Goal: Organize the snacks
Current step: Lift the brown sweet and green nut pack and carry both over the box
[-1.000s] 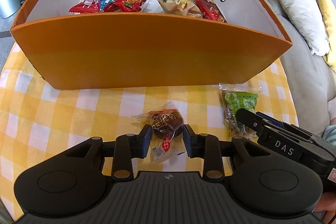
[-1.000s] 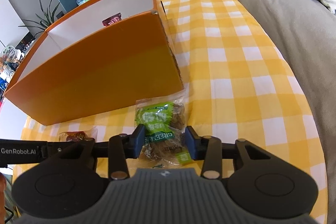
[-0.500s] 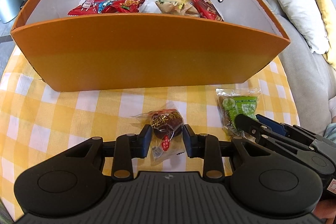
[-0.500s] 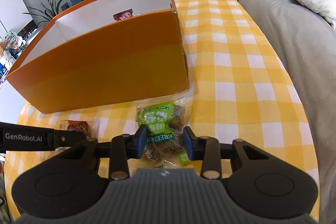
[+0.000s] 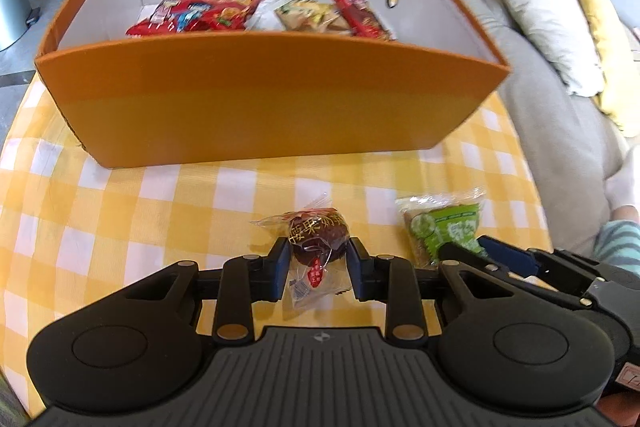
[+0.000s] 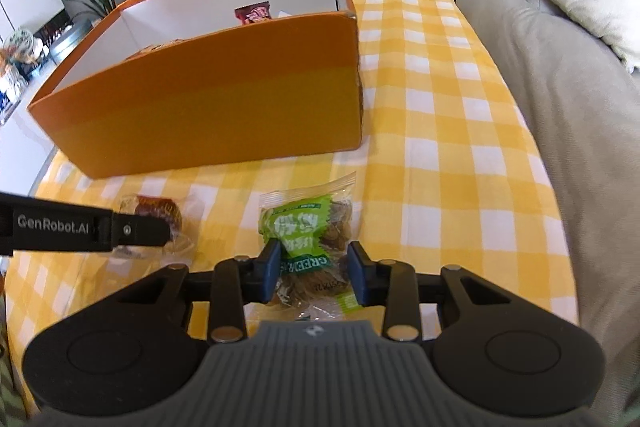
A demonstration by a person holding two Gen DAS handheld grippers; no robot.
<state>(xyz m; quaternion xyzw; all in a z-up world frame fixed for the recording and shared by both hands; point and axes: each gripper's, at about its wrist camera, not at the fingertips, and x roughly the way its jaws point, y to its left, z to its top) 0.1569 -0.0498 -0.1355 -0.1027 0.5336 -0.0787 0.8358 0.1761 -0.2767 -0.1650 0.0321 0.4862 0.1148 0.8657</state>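
The left tool (image 5: 318, 267) pinches a clear-wrapped dark red snack (image 5: 316, 239) between its blue pads, and beside it the right tool (image 6: 314, 269) pinches a green-labelled snack packet (image 6: 308, 239), brown pieces showing through the film; both packets sit low over the yellow-checked surface (image 6: 440, 147), their tails trailing back toward the cameras. Straight ahead of both stands the orange box (image 5: 272, 99), its near wall between tools and open top, so each must likely rise over that rim; inside lie a red bag (image 5: 200, 7), a pale packet (image 5: 308, 13) and a brown bar (image 5: 356, 7).
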